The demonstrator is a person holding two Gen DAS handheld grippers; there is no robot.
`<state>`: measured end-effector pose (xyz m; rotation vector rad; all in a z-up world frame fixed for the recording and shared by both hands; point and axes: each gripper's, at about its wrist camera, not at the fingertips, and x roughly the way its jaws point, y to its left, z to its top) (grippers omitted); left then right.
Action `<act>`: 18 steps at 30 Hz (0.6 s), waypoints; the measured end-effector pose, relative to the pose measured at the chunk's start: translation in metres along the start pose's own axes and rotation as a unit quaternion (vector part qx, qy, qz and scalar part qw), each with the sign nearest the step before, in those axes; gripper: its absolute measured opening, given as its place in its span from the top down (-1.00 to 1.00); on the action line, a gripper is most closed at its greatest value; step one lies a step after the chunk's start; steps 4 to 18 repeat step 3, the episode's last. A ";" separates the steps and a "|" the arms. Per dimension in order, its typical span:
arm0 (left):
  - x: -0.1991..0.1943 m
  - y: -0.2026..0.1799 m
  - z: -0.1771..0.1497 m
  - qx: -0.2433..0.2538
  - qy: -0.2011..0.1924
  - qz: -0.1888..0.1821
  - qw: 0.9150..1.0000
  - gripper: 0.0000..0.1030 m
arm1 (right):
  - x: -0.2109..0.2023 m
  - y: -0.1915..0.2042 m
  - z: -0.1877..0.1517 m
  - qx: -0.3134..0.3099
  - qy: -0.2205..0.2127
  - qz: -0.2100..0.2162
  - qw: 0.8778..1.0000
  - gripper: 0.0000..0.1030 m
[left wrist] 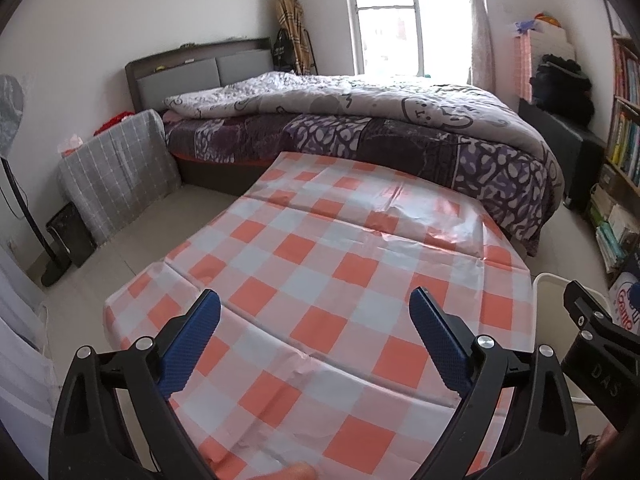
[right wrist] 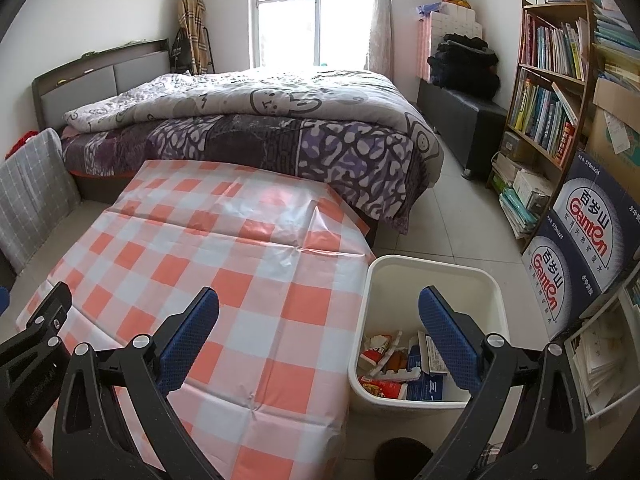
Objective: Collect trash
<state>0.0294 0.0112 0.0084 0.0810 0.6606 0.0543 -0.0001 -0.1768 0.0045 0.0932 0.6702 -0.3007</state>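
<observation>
A white trash bin (right wrist: 436, 272) stands on the floor right of the table, holding several wrappers and small boxes (right wrist: 400, 372). Its rim also shows in the left wrist view (left wrist: 554, 284). The table carries an orange-and-white checked cloth (left wrist: 320, 280), also seen in the right wrist view (right wrist: 224, 264), with no loose trash visible on it. My left gripper (left wrist: 316, 312) is open and empty above the table's near part. My right gripper (right wrist: 320, 312) is open and empty, its right finger (right wrist: 448, 336) over the bin, its left finger over the table edge.
A bed (right wrist: 256, 128) with a patterned quilt lies beyond the table. A bookshelf (right wrist: 552, 92) and stacked Ganten boxes (right wrist: 584, 232) stand at the right. A grey covered stand (left wrist: 116, 176) and a fan base (left wrist: 52, 272) are at the left.
</observation>
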 end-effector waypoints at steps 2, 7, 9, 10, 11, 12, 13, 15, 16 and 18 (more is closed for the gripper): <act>0.001 0.001 0.000 -0.003 0.002 0.000 1.000 -0.80 | 0.000 0.000 0.000 0.000 0.001 0.001 1.000 -0.86; 0.001 0.002 0.000 -0.003 0.002 -0.001 1.000 -0.81 | 0.000 -0.001 -0.001 0.001 0.001 0.001 1.000 -0.86; 0.001 0.002 0.000 -0.003 0.002 -0.001 1.000 -0.81 | 0.000 -0.001 -0.001 0.001 0.001 0.001 1.000 -0.86; 0.001 0.002 0.000 -0.003 0.002 -0.001 1.000 -0.81 | 0.000 -0.001 -0.001 0.001 0.001 0.001 1.000 -0.86; 0.001 0.002 0.000 -0.003 0.002 -0.001 1.000 -0.81 | 0.000 -0.001 -0.001 0.001 0.001 0.001 1.000 -0.86; 0.001 0.002 0.000 -0.003 0.002 -0.001 1.000 -0.81 | 0.000 -0.001 -0.001 0.001 0.001 0.001 1.000 -0.86; 0.001 0.002 0.000 -0.003 0.002 -0.001 1.000 -0.81 | 0.000 -0.001 -0.001 0.001 0.001 0.001 1.000 -0.86; 0.001 0.002 0.000 -0.003 0.002 -0.001 1.000 -0.81 | 0.000 -0.001 -0.001 0.001 0.001 0.001 1.000 -0.86; 0.001 0.002 0.000 -0.003 0.002 -0.001 1.000 -0.81 | 0.000 -0.001 -0.001 0.001 0.001 0.001 1.000 -0.86; 0.001 0.002 0.000 -0.003 0.002 -0.001 1.000 -0.81 | 0.000 -0.001 -0.001 0.001 0.001 0.001 1.000 -0.86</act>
